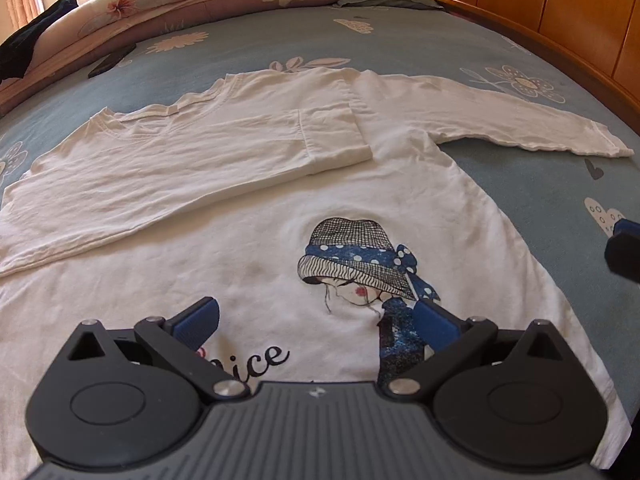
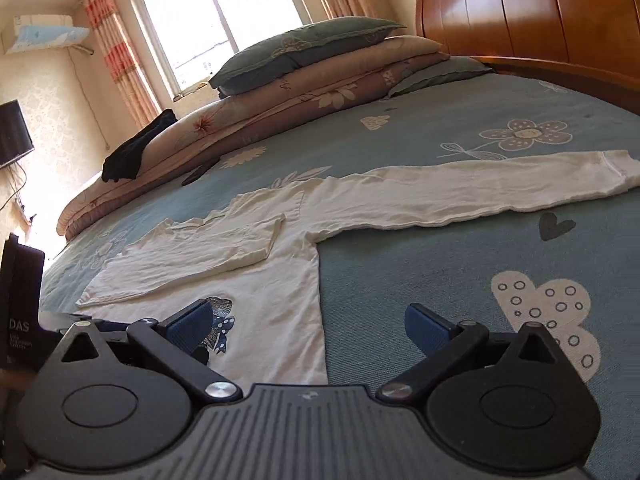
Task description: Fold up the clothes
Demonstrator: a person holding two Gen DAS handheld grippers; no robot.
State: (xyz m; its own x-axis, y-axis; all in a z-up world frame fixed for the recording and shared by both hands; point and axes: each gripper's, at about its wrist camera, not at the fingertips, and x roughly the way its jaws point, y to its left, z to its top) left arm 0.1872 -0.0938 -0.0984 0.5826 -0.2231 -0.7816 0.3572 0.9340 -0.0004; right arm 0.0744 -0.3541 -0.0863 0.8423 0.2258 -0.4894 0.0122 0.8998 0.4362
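Note:
A white long-sleeved shirt (image 1: 224,248) lies flat on the blue bed, printed with a girl in a hat (image 1: 360,264). Its left sleeve (image 1: 192,160) is folded across the chest. The right sleeve (image 1: 500,120) (image 2: 460,192) stretches straight out to the side. My left gripper (image 1: 316,320) hovers open over the print, nothing between its blue pads. My right gripper (image 2: 308,324) is open above the shirt's right side edge (image 2: 316,300) and the bedsheet, holding nothing. The right gripper shows as a dark shape at the edge of the left wrist view (image 1: 624,252).
Stacked floral quilts and pillows (image 2: 300,80) lie at the far end by the window. A dark garment (image 2: 136,148) drapes over the quilt, and a dark phone (image 1: 112,62) lies on the sheet. A wooden headboard (image 2: 520,12) runs along the right. Open bedsheet (image 2: 440,280) spreads right of the shirt.

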